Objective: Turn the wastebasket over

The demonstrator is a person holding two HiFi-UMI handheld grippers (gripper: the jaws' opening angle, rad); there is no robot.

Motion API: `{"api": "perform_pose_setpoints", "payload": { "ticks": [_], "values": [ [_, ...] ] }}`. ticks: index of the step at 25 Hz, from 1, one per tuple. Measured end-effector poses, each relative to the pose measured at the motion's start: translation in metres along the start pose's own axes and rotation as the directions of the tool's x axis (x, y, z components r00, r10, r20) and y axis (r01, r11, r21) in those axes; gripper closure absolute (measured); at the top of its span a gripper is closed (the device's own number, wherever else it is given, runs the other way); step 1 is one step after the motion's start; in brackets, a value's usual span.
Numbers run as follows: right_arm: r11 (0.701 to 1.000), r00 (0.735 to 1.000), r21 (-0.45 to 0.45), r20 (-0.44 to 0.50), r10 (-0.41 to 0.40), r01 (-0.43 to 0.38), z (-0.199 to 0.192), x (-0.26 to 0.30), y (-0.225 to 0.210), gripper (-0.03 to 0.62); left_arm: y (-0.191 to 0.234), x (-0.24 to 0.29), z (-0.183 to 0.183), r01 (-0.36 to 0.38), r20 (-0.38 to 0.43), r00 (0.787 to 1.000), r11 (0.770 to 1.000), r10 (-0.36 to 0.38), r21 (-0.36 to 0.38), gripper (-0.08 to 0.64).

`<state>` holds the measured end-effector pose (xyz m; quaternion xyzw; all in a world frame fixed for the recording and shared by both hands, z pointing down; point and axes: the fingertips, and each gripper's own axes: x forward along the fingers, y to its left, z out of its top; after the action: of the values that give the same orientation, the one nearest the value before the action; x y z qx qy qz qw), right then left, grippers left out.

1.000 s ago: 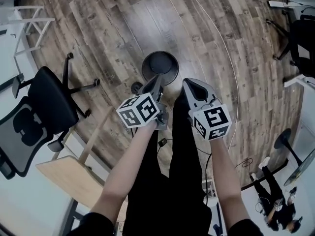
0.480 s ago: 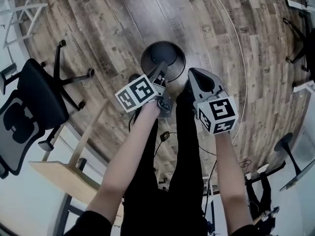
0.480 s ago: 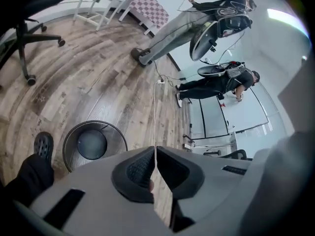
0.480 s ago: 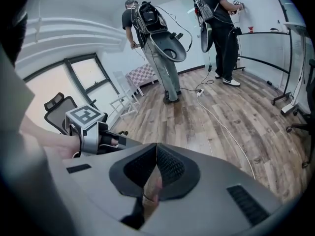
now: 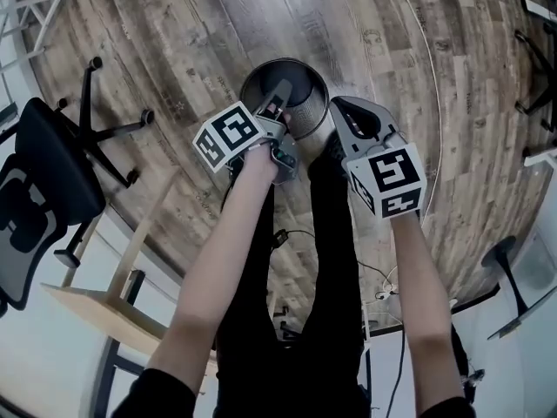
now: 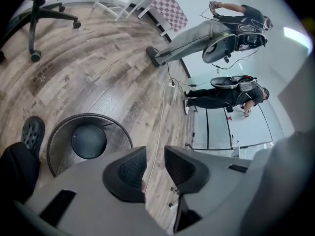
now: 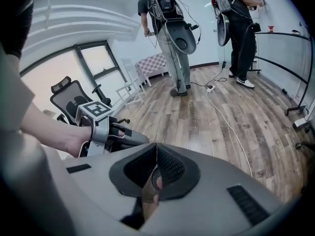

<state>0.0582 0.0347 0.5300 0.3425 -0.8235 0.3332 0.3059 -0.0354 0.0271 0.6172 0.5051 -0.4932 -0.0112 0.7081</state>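
Head view: left gripper (image 5: pixel 278 94) was opening (empty) over wastebasket (image 5: pixel 306 94); right gripper (image 5: pixel 338 104) closed, empty; risk judged: thin rim slipping, basket rolling.

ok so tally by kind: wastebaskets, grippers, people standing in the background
wastebasket: 1
grippers: 2, left gripper with fingers opening on nothing, right gripper
people in the background: 2
total: 5
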Motion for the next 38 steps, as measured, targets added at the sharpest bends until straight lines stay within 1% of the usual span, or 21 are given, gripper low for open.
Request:
{"api": "perform_pose_setpoints", "payload": {
  "ticks": [3, 5, 7, 10, 12, 15, 17, 20, 23, 25, 27, 29, 32, 35, 38],
  "values": [
    [1.000, 1.000, -0.028, -0.012, 0.007, -0.008, -0.003, 0.008, -0.003, 0.560, 0.011, 0.010, 0.000, -0.014, 0.000, 1.000, 1.000, 0.014, -0.017, 0.437],
    [0.999, 1.000, -0.036, -0.017, 0.009, -0.010, -0.005, 0.011, -0.005, 0.560, 0.019, 0.016, 0.001, -0.021, 0.003, 1.000, 0.999, 0.021, -0.044, 0.437],
    [0.999, 1.000, -0.038, -0.021, 0.013, -0.014, -0.009, 0.015, -0.007, 0.560, 0.028, 0.023, 0.002, -0.027, 0.004, 1.000, 0.998, 0.028, -0.062, 0.413],
    [0.999, 0.999, -0.034, -0.035, 0.025, -0.026, -0.016, 0.022, -0.008, 0.560, 0.043, 0.037, 0.006, -0.055, 0.006, 0.998, 0.997, 0.056, -0.057, 0.403],
    [0.999, 0.998, -0.036, -0.046, 0.032, -0.033, -0.020, 0.026, -0.008, 0.560, 0.051, 0.045, 0.009, -0.060, 0.013, 0.998, 0.995, 0.061, -0.080, 0.382],
    [0.998, 0.998, -0.052, -0.059, 0.036, -0.039, -0.026, 0.032, -0.010, 0.560, 0.058, 0.058, 0.015, -0.046, 0.022, 0.999, 0.992, 0.049, -0.121, 0.337],
    [0.997, 0.997, -0.058, -0.063, 0.041, -0.045, -0.027, 0.035, -0.011, 0.560, 0.064, 0.066, 0.019, -0.062, 0.033, 0.997, 0.989, 0.067, -0.131, 0.333],
    [0.998, 0.997, -0.049, -0.067, 0.048, -0.051, -0.028, 0.037, -0.013, 0.560, 0.079, 0.074, 0.021, -0.101, 0.043, 0.993, 0.982, 0.109, -0.159, 0.330],
    [0.998, 0.997, -0.049, -0.073, 0.034, -0.038, -0.033, 0.040, -0.020, 0.560, 0.089, 0.079, 0.023, -0.133, 0.050, 0.988, 0.975, 0.144, -0.179, 0.330],
    [0.998, 0.996, -0.055, -0.079, 0.028, -0.032, -0.037, 0.041, -0.022, 0.560, 0.096, 0.081, 0.025, -0.145, 0.063, 0.985, 0.967, 0.162, -0.210, 0.330],
    [0.998, 0.995, -0.058, -0.090, 0.033, -0.039, -0.040, 0.042, -0.022, 0.560, 0.102, 0.084, 0.027, -0.137, 0.078, 0.984, 0.957, 0.162, -0.256, 0.330],
    [0.997, 0.994, -0.056, -0.104, 0.043, -0.049, -0.042, 0.042, -0.021, 0.560, 0.105, 0.090, 0.027, -0.124, 0.087, 0.984, 0.951, 0.154, -0.284, 0.330],
    [0.996, 0.992, -0.062, -0.112, 0.051, -0.058, -0.044, 0.046, -0.021, 0.560, 0.109, 0.097, 0.031, -0.129, 0.089, 0.983, 0.947, 0.162, -0.293, 0.333],
    [0.996, 0.992, -0.074, -0.117, 0.047, -0.056, -0.046, 0.050, -0.026, 0.560, 0.114, 0.102, 0.031, -0.138, 0.086, 0.981, 0.941, 0.172, -0.309, 0.356],
    [0.997, 0.993, -0.064, -0.111, 0.045, -0.052, -0.042, 0.054, -0.027, 0.560, 0.115, 0.105, 0.031, -0.138, 0.080, 0.982, 0.938, 0.172, -0.318, 0.362]
  ]
}}
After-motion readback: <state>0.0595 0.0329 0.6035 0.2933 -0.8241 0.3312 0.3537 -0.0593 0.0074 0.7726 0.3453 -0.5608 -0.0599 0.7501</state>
